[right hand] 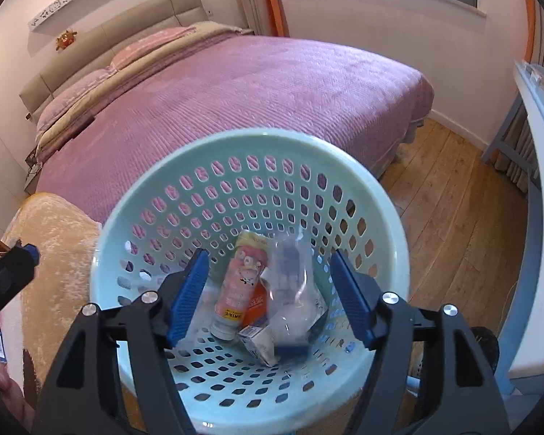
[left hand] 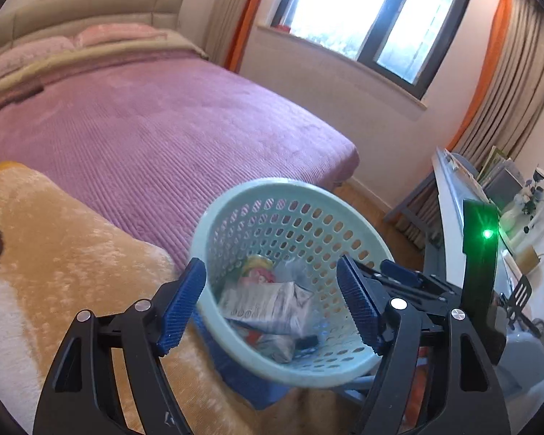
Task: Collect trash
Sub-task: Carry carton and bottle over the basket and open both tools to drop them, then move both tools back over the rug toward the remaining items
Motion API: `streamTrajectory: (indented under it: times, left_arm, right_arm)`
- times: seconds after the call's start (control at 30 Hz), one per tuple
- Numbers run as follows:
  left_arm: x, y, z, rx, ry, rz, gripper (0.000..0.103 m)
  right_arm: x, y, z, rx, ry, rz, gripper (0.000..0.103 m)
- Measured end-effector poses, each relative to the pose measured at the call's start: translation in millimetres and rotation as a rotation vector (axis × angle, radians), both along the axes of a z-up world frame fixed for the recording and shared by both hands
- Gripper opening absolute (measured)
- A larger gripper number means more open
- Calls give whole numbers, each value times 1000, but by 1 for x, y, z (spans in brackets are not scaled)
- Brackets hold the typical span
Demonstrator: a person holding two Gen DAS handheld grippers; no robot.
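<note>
A pale green perforated basket (left hand: 272, 185) (right hand: 235, 137) stands close in front of both grippers. Trash lies in its bottom: a pink printed tube (right hand: 239, 282) (left hand: 257, 272), an orange packet (right hand: 257, 301), a crumpled white carton (left hand: 268, 304) (right hand: 261, 340) and a blurred clear plastic bag (right hand: 290, 279). My left gripper (left hand: 271, 261) hangs open over the basket's near rim, its blue pads touching nothing. My right gripper (right hand: 269, 253) is open above the basket's inside, with the trash seen between its pads but not pressed. Each gripper shows at the edge of the other's view.
A bed with a purple cover (left hand: 163, 127) (right hand: 272, 79) fills the space behind the basket. A tan plush blanket (left hand: 72, 253) (right hand: 54, 253) lies to its left. Wooden floor (right hand: 453, 217) and a white desk edge (right hand: 540, 181) are on the right. Blue fabric (left hand: 235, 373) sits under the basket.
</note>
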State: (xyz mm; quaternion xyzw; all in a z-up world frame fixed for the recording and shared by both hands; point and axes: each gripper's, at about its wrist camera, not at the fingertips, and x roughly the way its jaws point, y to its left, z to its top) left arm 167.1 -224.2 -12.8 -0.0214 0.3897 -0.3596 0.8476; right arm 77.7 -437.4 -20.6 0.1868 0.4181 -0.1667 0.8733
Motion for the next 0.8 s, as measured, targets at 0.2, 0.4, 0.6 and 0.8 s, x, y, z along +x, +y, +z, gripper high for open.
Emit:
streamTrajectory:
  times: [0.2,0.4,0.6,0.8]
  left_arm:
    - [-34,42,26,-40,-79,25,73]
    - [-59,103,49,-94,-111,109,73]
    - [-79,178,60,-92,-132,248,73]
    - [-87,258,56,5,-153,440,73]
  right_arm:
    - [-21,27,33,-17,-80,52,66]
    - [-31,87,68,-57,-152,175,66]
    - [-28,164,83,-66,-180,342,66]
    - [-17,245,76,-75,-154,519,66]
